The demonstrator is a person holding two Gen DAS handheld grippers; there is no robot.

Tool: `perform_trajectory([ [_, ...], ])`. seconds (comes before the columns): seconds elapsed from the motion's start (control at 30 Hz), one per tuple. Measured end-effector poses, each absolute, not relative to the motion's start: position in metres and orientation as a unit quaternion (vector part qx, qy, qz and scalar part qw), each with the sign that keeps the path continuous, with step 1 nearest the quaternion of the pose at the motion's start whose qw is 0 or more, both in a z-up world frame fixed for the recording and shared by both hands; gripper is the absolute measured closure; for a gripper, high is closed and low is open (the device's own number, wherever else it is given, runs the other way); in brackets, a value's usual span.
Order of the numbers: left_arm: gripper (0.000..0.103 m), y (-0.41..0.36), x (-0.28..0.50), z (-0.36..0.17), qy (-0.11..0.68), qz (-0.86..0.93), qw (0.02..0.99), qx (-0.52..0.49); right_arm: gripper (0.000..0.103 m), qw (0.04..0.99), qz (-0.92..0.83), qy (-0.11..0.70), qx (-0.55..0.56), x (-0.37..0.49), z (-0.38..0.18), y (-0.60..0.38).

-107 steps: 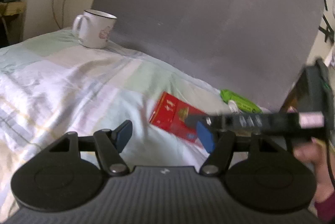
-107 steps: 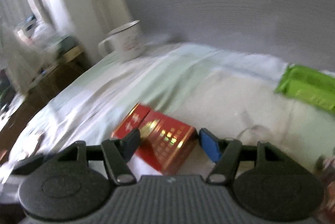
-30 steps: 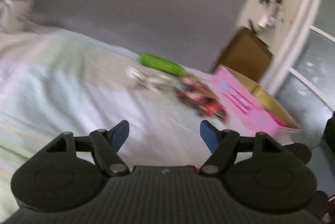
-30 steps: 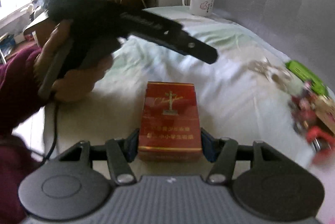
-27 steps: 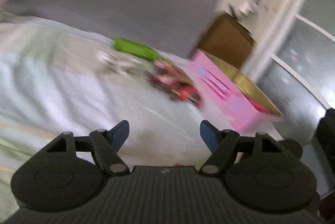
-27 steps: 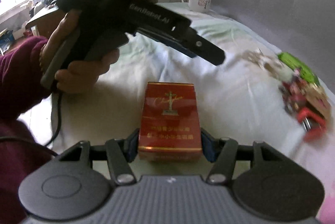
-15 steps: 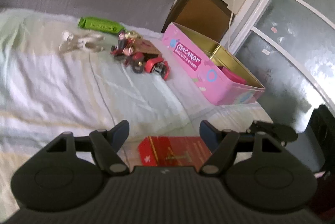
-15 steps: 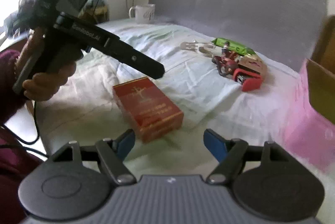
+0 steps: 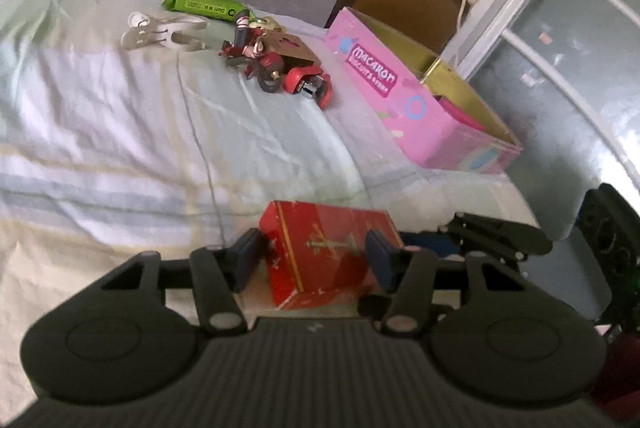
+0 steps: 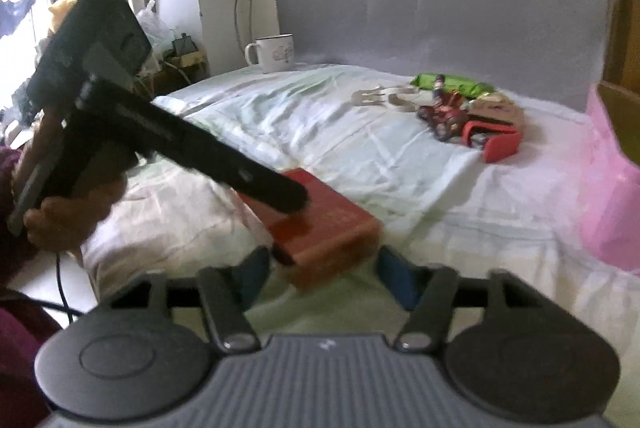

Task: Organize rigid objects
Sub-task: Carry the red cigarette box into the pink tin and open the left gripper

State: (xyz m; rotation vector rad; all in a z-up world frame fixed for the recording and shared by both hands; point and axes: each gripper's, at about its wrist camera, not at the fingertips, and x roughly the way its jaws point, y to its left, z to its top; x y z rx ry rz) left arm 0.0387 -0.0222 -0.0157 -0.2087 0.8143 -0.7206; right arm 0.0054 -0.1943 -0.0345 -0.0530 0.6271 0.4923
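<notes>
A red cigarette box (image 9: 324,252) lies on the pale bedsheet, turned askew. My left gripper (image 9: 313,258) straddles it, and its jaws are closing with the blue pads (image 9: 248,256) against both sides of the box. In the right wrist view the left gripper's black finger (image 10: 240,167) reaches over the red box (image 10: 332,224). My right gripper (image 10: 325,274) has its jaws closing, and only the box's near corner sits between its tips, untouched. One right finger (image 9: 496,234) shows just right of the box.
An open pink Macaron box (image 9: 400,95) stands at the bed's right edge. Toy figures and a red stapler-like piece (image 9: 308,85), white clips (image 9: 160,31) and a green packet (image 9: 202,3) lie further back. A white mug (image 10: 276,53) stands at the far left corner. A hand (image 10: 68,224) holds the left gripper.
A second ago the right gripper held the red box; it then let go and widened. Now the left pads have narrowed onto the box, and the right jaws have narrowed again.
</notes>
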Motion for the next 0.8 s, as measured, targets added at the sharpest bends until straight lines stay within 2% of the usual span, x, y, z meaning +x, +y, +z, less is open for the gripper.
perform_trajectory([
  [0.1, 0.044, -0.036, 0.042, -0.003, 0.37, -0.344, 0.859, -0.084, 0.051, 0.928, 0.227, 0.296, -0.017, 0.009, -0.03, -0.204],
  [0.5, 0.044, -0.162, 0.074, 0.063, 0.26, -0.422, 0.867, -0.049, 0.051, 0.977, 0.085, 0.194, -0.022, 0.004, 0.021, -0.296],
  [0.8, 0.044, -0.248, 0.103, 0.058, 0.281, -0.448, 0.848, -0.038, 0.051, 0.982, 0.007, 0.188, -0.022, 0.015, 0.018, -0.364],
])
